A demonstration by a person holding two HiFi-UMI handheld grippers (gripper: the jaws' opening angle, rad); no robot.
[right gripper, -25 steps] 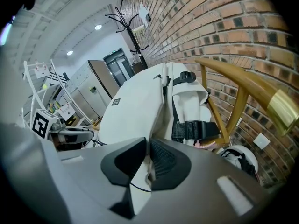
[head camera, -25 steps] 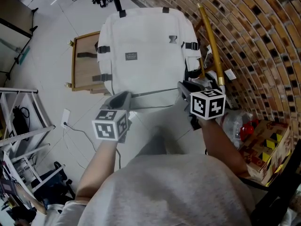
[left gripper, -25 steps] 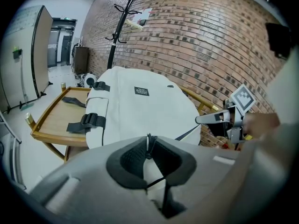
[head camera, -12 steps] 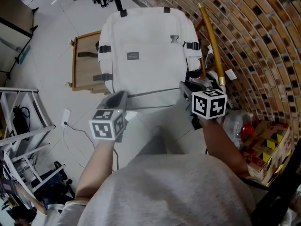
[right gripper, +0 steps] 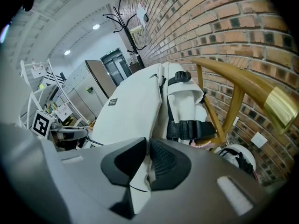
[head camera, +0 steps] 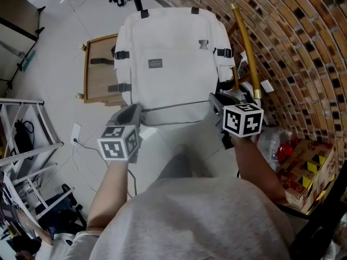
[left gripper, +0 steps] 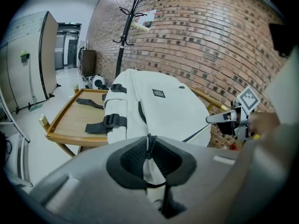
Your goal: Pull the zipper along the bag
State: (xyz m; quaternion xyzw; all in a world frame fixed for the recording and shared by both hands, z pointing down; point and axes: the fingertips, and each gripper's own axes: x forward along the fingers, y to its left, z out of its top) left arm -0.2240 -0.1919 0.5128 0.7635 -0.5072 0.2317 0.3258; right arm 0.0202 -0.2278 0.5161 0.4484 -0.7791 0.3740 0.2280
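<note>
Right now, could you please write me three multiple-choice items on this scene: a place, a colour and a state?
1. Where does the backpack rest? A the floor; B a wooden chair; C a metal rack.
2. Its colour? A white; B black; C red.
3. The right gripper's jaws are: A wide open; B shut on a bottle; C shut on the backpack's fabric.
Answers: B, wood shows beneath it; A, its panels are white; C, white fabric sits pinched between them.

The label [head camera: 155,64] on the backpack [head camera: 173,37] is illegible
</note>
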